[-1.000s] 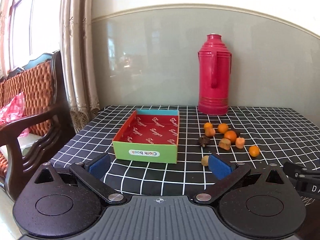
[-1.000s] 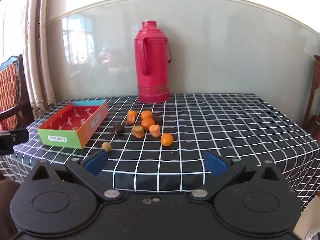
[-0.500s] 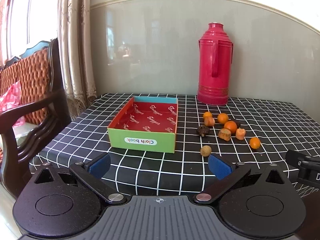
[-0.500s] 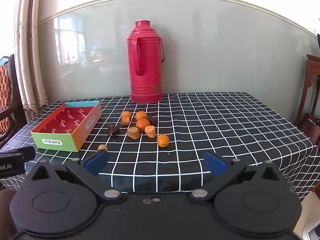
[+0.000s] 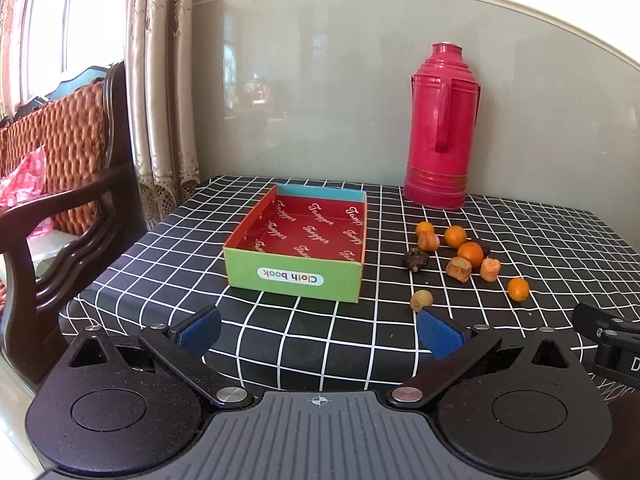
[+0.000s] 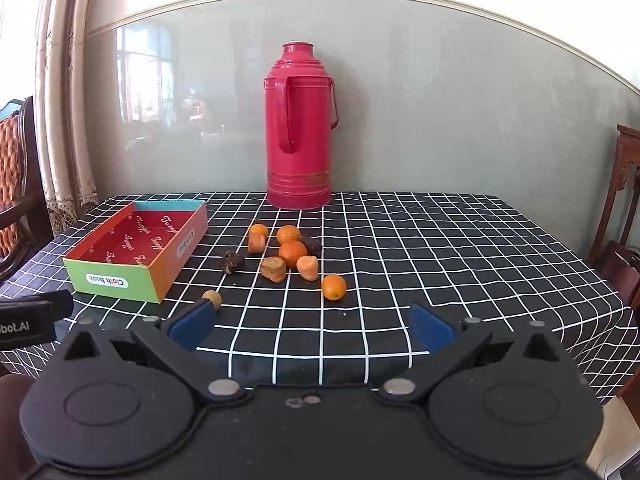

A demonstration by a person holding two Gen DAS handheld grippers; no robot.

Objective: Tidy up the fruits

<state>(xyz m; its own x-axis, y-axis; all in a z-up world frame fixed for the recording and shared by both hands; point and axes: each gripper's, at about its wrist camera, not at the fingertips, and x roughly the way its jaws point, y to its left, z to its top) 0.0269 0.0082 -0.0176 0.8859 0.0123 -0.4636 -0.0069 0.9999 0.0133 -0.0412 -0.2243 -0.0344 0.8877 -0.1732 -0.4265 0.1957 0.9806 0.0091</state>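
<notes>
The fruits lie loose in a small scatter on the checked cloth of the worktop, just to the right of the open cardboard box and in front of the red thermos: several round orange ones, a few cut orange-brown chunks, a couple of dark wrinkled pieces, and one small tan ball lying apart at the near edge of the group. None is in the box yet, so the sorting looks unstarted. They appear light and small, the round ones likely to roll if nudged on the cloth, with smooth skin that could slip; a gentle pinch across the widest part of each seems safest, since they would probably bruise under hard pressure. The chunks look firmer and flat-sided, so easier to seat. The left claw is spread wide and empty, near the worktop's front edge facing the box; the right claw is likewise spread and holding nothing, facing the scatter, with the tan ball just beyond its left finger.
</notes>
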